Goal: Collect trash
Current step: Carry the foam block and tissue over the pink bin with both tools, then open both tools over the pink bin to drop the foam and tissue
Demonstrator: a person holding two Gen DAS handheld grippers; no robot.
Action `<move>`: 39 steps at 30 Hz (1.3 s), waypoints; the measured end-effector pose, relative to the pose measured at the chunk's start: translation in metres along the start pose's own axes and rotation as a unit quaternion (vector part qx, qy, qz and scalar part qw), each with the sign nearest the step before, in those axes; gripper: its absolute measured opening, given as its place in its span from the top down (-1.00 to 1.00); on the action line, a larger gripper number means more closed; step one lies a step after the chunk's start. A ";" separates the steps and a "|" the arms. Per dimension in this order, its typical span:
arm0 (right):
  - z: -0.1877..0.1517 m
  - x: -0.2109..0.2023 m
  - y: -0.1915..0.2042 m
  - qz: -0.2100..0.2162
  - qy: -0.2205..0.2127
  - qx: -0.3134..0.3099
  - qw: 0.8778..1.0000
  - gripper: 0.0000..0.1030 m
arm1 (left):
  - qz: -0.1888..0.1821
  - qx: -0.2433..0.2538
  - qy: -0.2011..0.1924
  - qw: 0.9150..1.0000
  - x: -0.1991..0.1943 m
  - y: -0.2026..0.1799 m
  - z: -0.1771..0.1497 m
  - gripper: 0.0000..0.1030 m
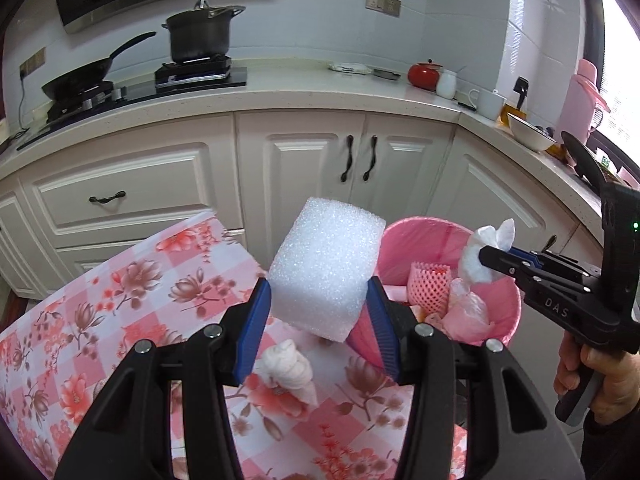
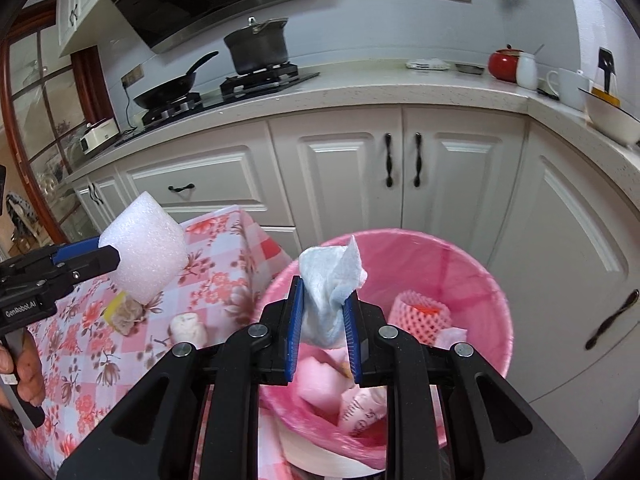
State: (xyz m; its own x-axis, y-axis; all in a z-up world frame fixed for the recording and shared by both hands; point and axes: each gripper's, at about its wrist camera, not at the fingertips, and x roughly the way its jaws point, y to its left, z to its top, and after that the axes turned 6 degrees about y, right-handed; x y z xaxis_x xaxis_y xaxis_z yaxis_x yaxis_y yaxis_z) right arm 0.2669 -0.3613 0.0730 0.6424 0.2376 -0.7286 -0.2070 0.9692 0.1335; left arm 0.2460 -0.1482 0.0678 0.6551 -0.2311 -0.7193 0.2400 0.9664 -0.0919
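Note:
My left gripper (image 1: 319,290) is shut on a white foam block (image 1: 326,268), held above the table's corner; from the right wrist view the same block (image 2: 146,246) hangs over the tablecloth. My right gripper (image 2: 323,294) is shut on a crumpled white tissue (image 2: 328,288), held over the pink-lined trash bin (image 2: 472,264). Seen from the left wrist, that tissue (image 1: 482,258) sits above the bin (image 1: 412,236). A pink foam fruit net (image 2: 420,316) and other scraps lie in the bin. A twisted white wad (image 1: 288,366) and a crumpled brownish scrap (image 2: 126,316) lie on the table.
The table carries a pink floral cloth (image 1: 100,312). White cabinets (image 1: 304,168) stand behind, under a counter (image 2: 360,84) with a stove, a black pot (image 1: 200,34), a pan, a red jar (image 1: 424,74), a mug and bowls. A hand (image 1: 600,376) holds the right gripper.

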 end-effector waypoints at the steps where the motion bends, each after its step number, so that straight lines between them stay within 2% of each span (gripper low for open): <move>1: -0.001 0.001 -0.004 -0.003 0.002 0.002 1.000 0.61 | -0.002 0.004 0.001 1.000 0.002 -0.004 0.002 0.07; 8: -0.002 0.009 -0.027 -0.021 0.014 0.017 1.000 0.60 | -0.033 0.002 0.005 0.999 0.019 -0.026 0.010 0.07; 17: -0.007 0.010 -0.051 -0.045 0.020 0.037 0.998 0.45 | -0.078 0.010 0.029 0.996 0.052 -0.067 0.011 0.06; 20: -0.008 0.009 -0.057 -0.051 0.019 0.041 0.998 0.06 | -0.086 0.010 0.035 0.996 0.060 -0.074 0.011 0.02; 21: -0.008 0.007 -0.059 -0.053 0.015 0.044 0.997 -0.15 | -0.089 0.009 0.038 0.995 0.063 -0.076 0.012 0.02; 22: -0.009 0.006 -0.061 -0.056 0.012 0.046 0.997 -0.19 | -0.091 0.006 0.040 0.995 0.066 -0.078 0.012 -0.08; 23: -0.009 0.005 -0.063 -0.058 0.011 0.047 0.997 -0.19 | -0.093 0.002 0.042 0.995 0.067 -0.078 0.012 -0.29; 24: -0.009 0.004 -0.064 -0.059 0.010 0.048 0.997 -0.19 | -0.095 -0.001 0.043 0.995 0.068 -0.077 0.012 -0.30; 32: -0.015 0.000 -0.070 -0.061 0.009 0.058 0.996 -0.19 | -0.079 -0.013 0.043 0.996 0.068 -0.063 0.003 -0.30; 39: -0.017 0.000 -0.058 -0.052 0.010 0.050 0.997 -0.21 | -0.061 -0.028 0.036 0.997 0.058 -0.038 -0.006 -0.31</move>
State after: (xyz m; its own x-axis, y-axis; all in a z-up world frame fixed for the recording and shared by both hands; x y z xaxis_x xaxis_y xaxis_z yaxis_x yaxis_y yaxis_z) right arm 0.2661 -0.4183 0.0540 0.6411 0.1353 -0.7554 -0.0647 0.9904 0.1225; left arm 0.2705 -0.1981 0.0250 0.5698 -0.3402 -0.7481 0.2721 0.9370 -0.2189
